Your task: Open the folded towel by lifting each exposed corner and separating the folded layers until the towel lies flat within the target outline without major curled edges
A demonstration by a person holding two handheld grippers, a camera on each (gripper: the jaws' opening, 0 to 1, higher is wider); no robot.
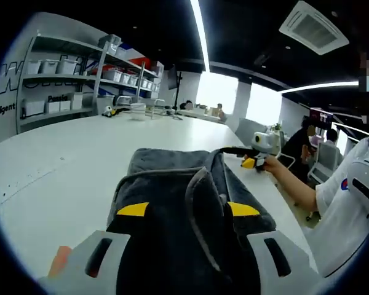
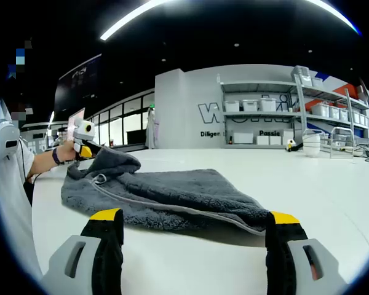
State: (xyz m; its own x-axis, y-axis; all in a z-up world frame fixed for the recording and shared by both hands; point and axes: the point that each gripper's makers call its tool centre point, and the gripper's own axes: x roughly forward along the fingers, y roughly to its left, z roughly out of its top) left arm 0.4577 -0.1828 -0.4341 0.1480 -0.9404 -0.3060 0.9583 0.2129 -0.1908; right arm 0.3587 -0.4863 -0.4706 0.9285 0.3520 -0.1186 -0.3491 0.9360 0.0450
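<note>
The dark grey towel (image 1: 190,203) lies on the white counter (image 1: 55,172), partly folded w/ layers bunched. In the left gripper view the left gripper (image 1: 187,212) is right at the near end of the towel – cloth rises between its yellow-tipped jaws, a grey hemmed fold standing up in the gap; the jaws are apart, and whether they pinch the cloth I cannot tell. That view also shows the right gripper (image 1: 256,161) at the towel's far right corner, held by a person's hand (image 1: 272,165), a strip of towel edge lifted to it.

The right gripper view gives the opposite angle: towel (image 2: 166,196) spread ahead on the counter (image 2: 332,184), the right gripper (image 2: 194,227) w/ jaws wide apart and nothing between them, towel edge just beyond the tips. The left gripper (image 2: 85,149) shows far left, a raised towel corner at its tip (grip itself too small to judge). Shelves w/ bins (image 2: 264,120) stand against the far wall.
</note>
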